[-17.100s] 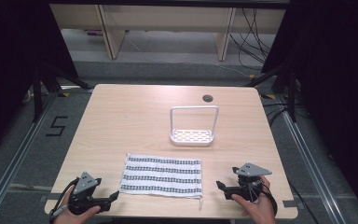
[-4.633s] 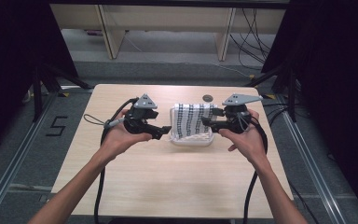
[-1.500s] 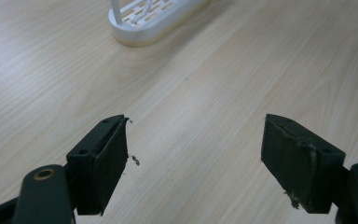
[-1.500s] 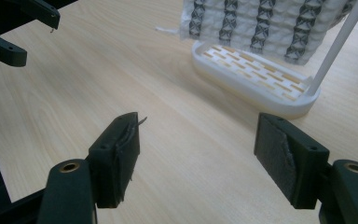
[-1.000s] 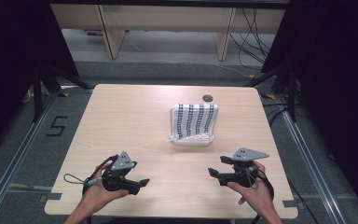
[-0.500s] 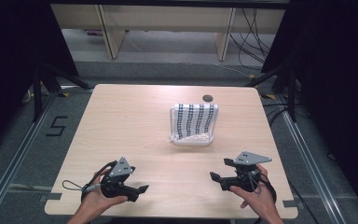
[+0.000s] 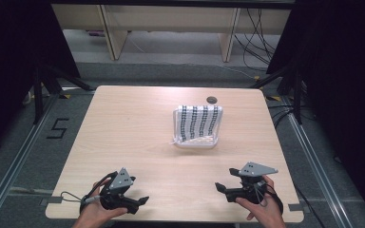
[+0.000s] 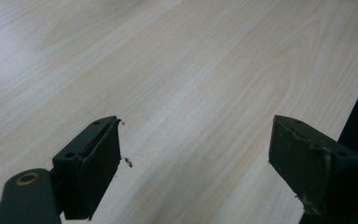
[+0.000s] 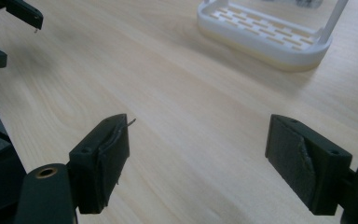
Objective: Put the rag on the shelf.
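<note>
one striped cloth (image 7: 198, 122) hangs over the upright frame of a white rack (image 7: 196, 141), toward the far side of the table (image 7: 123, 123) and right of its middle line. cloth stripes run up and down the hanging face; its lower edge sits bunched on the rack base. rack's long side runs across the table, left to right.

both grippers sit at the near edge, well apart from the rack. right gripper (image 7: 221, 188) lies nearer to it, the rack being ahead and a little to its left; in the right gripper view the rack base (image 9: 265, 39) shows up beyond the jaws, toward the right. left gripper (image 7: 142, 201) is farther off, rack ahead and well to its right.

jaws on both have just been opening and now stand wide apart, nothing between them, bare wood under each.

judgement: cloth placement looks done; any further reach would fall to the right hand.
</note>
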`<state>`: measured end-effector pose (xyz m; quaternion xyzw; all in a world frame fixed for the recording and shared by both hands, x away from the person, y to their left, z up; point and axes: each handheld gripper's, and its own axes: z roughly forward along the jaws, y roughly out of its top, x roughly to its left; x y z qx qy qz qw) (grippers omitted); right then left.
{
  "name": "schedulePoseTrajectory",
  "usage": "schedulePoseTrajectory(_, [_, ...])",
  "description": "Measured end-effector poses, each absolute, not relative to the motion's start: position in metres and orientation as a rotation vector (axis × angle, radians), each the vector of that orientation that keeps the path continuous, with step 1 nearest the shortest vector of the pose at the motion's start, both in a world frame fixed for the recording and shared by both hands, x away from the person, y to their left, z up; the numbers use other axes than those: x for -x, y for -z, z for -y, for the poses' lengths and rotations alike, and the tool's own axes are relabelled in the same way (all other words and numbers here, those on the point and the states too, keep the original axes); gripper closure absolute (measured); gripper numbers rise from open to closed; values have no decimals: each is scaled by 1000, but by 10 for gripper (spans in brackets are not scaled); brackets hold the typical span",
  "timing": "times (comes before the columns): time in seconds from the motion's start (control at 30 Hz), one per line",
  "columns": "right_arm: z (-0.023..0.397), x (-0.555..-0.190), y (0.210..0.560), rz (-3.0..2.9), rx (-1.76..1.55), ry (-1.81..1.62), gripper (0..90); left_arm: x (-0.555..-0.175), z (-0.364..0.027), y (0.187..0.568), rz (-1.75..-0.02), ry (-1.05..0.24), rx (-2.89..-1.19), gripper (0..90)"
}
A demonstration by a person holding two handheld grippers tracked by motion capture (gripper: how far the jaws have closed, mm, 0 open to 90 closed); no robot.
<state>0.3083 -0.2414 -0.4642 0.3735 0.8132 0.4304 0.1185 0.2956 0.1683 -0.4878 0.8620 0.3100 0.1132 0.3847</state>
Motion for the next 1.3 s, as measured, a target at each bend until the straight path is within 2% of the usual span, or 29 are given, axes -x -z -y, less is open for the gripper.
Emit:
schedulePoseTrajectory(0.37, [238, -301, 475, -2433, -1079, -1184, 221, -288, -168, 495, -804, -301, -2224, 166])
schedulePoseTrajectory(0.5, [240, -297, 478, -2431, -1077, -1158, 221, -289, -168, 495, -782, -348, -2262, 167])
schedulePoseTrajectory(1.3, [240, -297, 482, -2450, -1062, -1159, 224, -289, -167, 499, -785, -326, -2277, 168])
